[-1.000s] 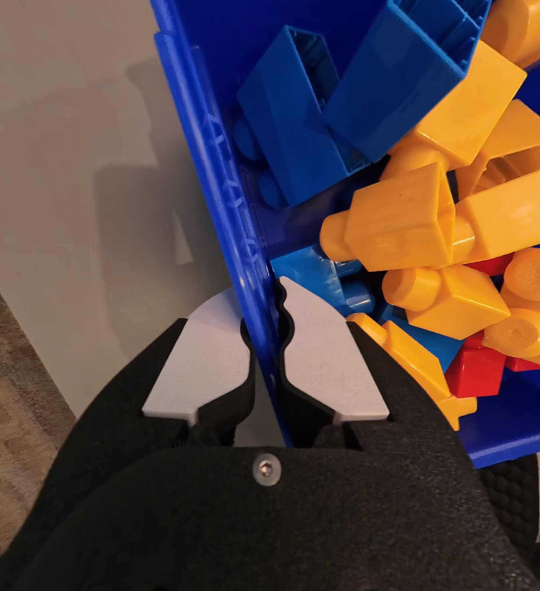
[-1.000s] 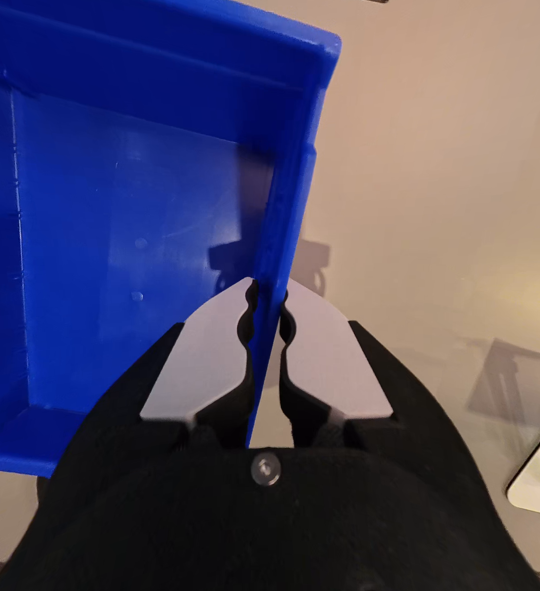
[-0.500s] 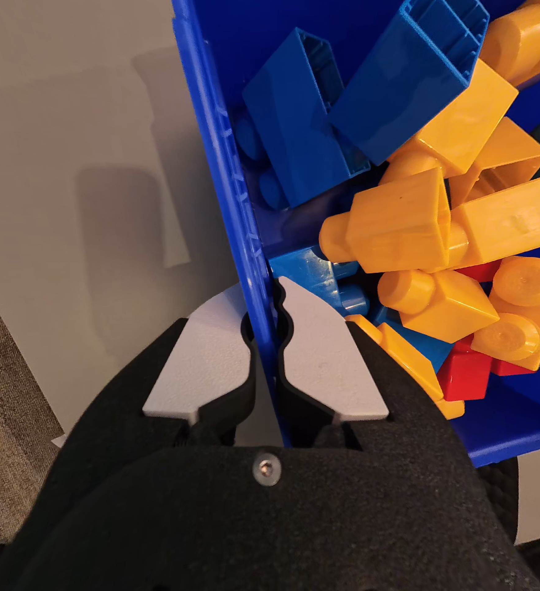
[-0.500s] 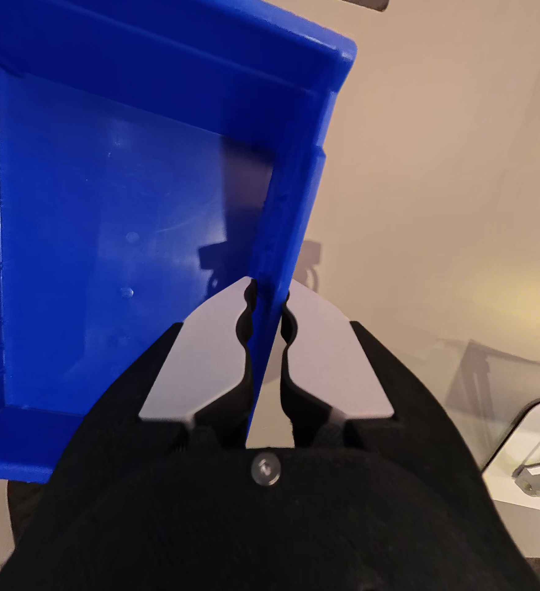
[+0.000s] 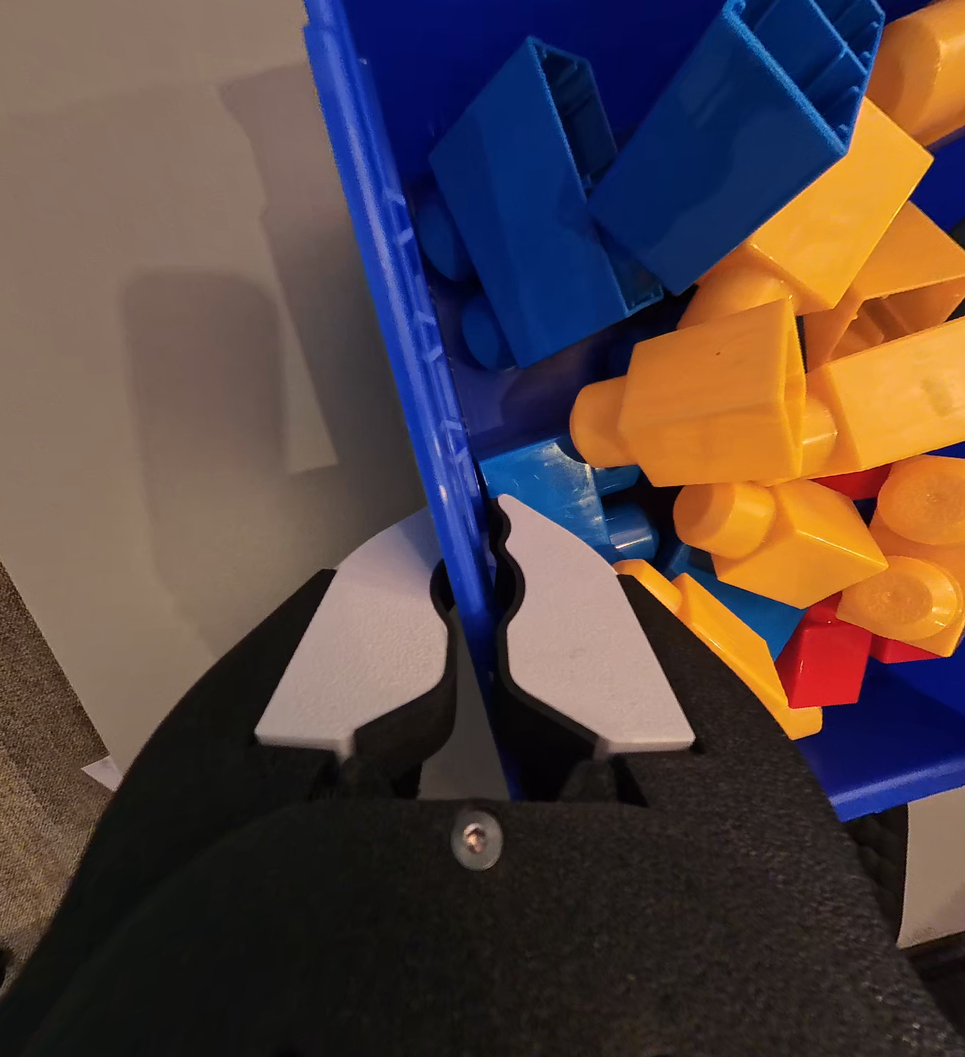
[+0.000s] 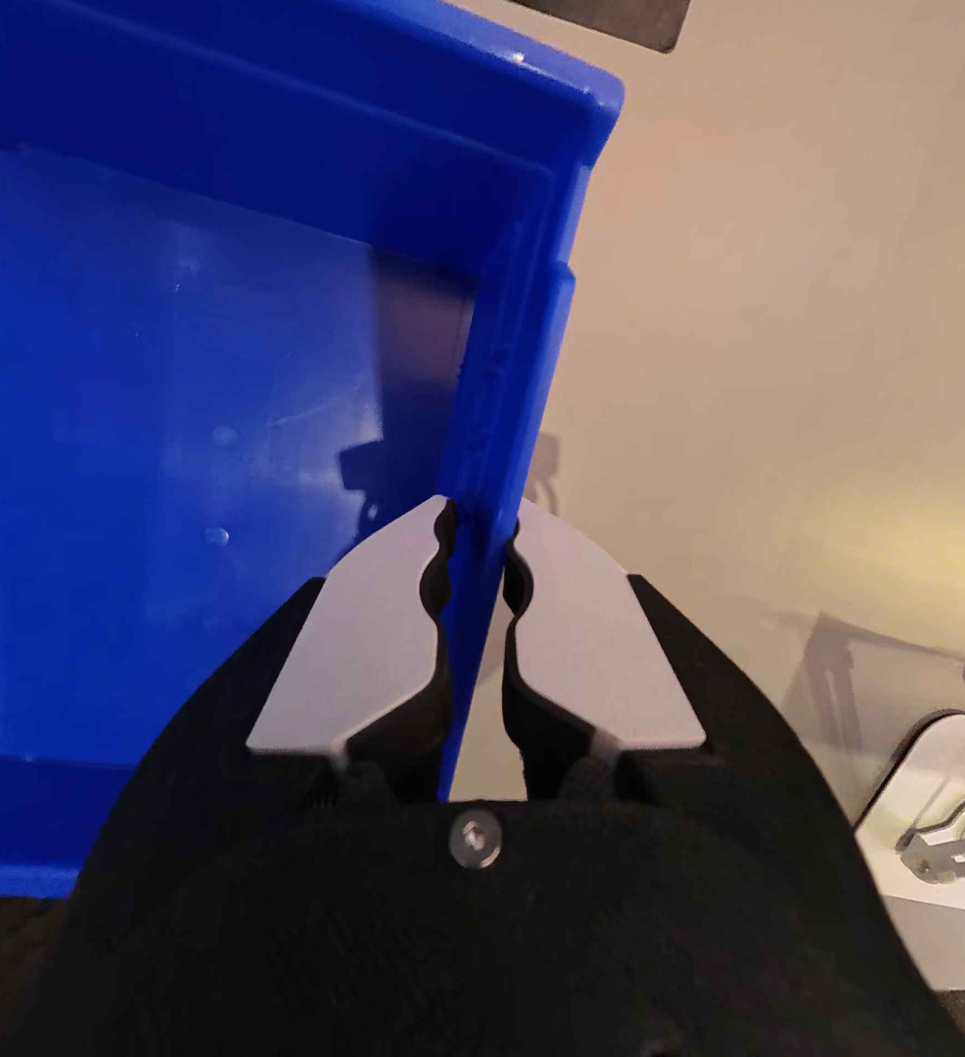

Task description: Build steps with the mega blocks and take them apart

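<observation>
Grip status: your left gripper point(image 5: 471, 549) is clamped on the left side wall of the blue bin point(image 5: 405, 274), one finger outside the wall and one inside, with only the wall's thickness between them. Your right gripper point(image 6: 480, 537) is clamped the same way on the bin's right side wall point(image 6: 525, 366). The mega blocks point(image 5: 714, 400) all lie inside the bin, piled loose against the left wall in the left wrist view: yellow point(image 5: 800, 532), blue point(image 5: 531, 229) and red point(image 5: 823, 663) pieces, none joined into steps. Raised moulded marks run along the wall's rim, too small to read. Pale desk point(image 5: 125, 229) surface shows beside the bin, with carpet point(image 5: 5, 658) at its edge.
</observation>
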`<act>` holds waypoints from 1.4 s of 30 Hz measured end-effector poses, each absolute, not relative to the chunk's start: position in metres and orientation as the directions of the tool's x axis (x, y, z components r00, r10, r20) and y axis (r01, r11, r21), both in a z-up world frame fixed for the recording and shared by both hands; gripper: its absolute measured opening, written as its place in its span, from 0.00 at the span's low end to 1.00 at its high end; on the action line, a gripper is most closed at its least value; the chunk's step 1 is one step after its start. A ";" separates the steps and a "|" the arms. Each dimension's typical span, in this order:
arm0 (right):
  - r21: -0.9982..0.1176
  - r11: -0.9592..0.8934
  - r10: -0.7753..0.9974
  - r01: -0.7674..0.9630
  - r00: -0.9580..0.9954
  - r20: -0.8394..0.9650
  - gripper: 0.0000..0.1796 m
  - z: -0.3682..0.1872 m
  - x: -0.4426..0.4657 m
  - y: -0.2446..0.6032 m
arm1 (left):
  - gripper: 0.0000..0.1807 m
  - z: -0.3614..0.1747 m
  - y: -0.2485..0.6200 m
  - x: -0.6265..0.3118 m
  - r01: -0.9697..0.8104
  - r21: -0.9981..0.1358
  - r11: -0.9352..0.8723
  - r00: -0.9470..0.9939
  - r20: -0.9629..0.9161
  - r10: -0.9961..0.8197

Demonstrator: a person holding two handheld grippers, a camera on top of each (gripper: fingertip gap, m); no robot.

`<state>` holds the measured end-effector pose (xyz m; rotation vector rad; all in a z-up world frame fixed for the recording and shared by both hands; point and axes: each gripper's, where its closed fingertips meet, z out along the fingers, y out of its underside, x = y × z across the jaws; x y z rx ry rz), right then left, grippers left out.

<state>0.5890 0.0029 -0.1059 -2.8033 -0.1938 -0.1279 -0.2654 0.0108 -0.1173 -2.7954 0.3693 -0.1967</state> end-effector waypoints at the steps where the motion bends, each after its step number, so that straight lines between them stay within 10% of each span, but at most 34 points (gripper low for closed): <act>1: -0.323 -0.934 0.118 0.152 0.985 0.122 0.09 -0.106 0.590 0.003 | 0.04 -0.117 0.011 -0.265 -0.230 -0.327 -0.916 0.957 0.094 -0.274; 10: -0.514 -0.851 -0.015 0.111 0.972 0.235 0.24 -0.065 0.589 0.002 | 0.07 -0.053 0.013 -0.271 -0.237 -0.557 -0.796 0.957 0.005 -0.289; 16: -0.926 -0.337 -0.096 0.171 0.972 0.215 0.27 0.075 0.541 0.007 | 0.12 0.070 -0.014 -0.229 -0.284 -0.876 -0.390 0.911 -0.119 -0.395; 21: -0.994 0.106 0.235 0.012 0.971 0.037 0.31 0.159 0.450 -0.003 | 0.10 0.097 -0.037 -0.180 -0.315 -0.927 -0.205 0.812 -0.151 -0.564; 27: -0.967 0.166 0.553 -0.192 0.830 -0.070 0.30 0.181 0.380 -0.018 | 0.19 0.058 -0.068 -0.133 -0.404 -0.868 -0.289 0.582 0.000 -0.813; 42: -0.957 0.065 0.580 0.281 0.770 0.265 0.30 0.102 0.295 0.003 | 0.29 -0.095 -0.067 -0.142 -0.719 -0.314 -0.621 0.611 0.140 -0.779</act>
